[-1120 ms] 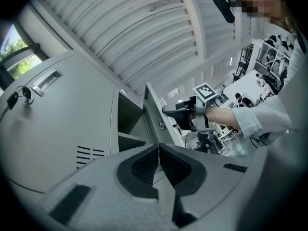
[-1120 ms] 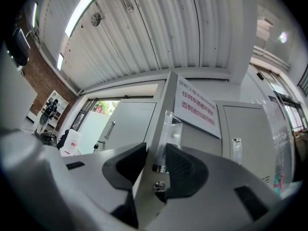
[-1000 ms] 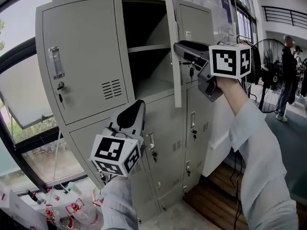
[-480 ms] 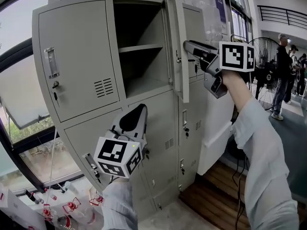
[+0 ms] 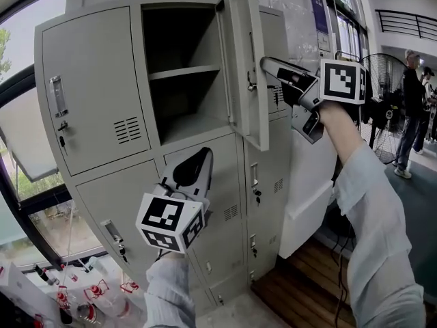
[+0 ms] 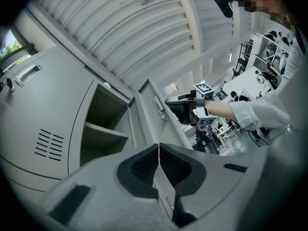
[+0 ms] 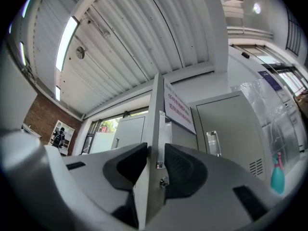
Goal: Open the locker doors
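The grey locker cabinet (image 5: 89, 87) fills the head view. Its upper middle door (image 5: 246, 80) stands swung out to the right, baring a compartment with one shelf (image 5: 181, 70). My right gripper (image 5: 263, 63) is shut on that door's free edge by the handle plate; in the right gripper view the door edge (image 7: 156, 129) runs up between the pads of the right gripper (image 7: 156, 165). My left gripper (image 5: 199, 159) hangs shut with nothing in it, in front of the closed lower middle door (image 5: 229, 190). In the left gripper view the left gripper (image 6: 158, 165) has its pads touching.
The other locker doors (image 5: 119, 210) are closed, with keys in their locks. A white panel (image 5: 307, 197) leans at the cabinet's right. Further right are a standing fan (image 5: 382, 94) and people (image 5: 413, 115). Bottles (image 5: 75, 299) lie on the floor at lower left, below a window.
The upper middle door has swung further open with my right gripper on its edge. The cabinet sits more to the left in the view. My left gripper stays shut below.
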The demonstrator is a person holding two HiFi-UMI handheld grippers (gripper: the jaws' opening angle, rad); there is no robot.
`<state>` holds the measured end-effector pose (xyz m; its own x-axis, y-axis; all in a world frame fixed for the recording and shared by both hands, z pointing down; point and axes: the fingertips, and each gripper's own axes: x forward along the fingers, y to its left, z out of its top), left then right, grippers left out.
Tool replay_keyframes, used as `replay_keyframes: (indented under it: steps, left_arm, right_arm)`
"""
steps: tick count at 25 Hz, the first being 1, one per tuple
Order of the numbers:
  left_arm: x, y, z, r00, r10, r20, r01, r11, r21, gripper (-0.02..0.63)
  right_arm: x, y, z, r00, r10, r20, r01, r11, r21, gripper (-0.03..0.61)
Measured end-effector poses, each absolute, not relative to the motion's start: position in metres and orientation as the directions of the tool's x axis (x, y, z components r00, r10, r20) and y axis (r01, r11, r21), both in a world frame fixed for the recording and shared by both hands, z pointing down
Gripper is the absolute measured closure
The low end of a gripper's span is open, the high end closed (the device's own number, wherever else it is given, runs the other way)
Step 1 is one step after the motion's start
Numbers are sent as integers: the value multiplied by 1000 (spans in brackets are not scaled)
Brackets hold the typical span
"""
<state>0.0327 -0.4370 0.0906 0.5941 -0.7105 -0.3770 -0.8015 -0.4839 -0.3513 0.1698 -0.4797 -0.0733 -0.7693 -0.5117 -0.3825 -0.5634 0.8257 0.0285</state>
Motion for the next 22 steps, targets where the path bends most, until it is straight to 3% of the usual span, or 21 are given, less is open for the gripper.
replay_keyframes:
  steps: [22]
  left_arm:
    - [101, -453, 107, 552, -753, -359, -830, -455, -322, 600]
  right_arm:
    - [220, -495, -72, -795, -464, -392, -521, 852, 48, 476]
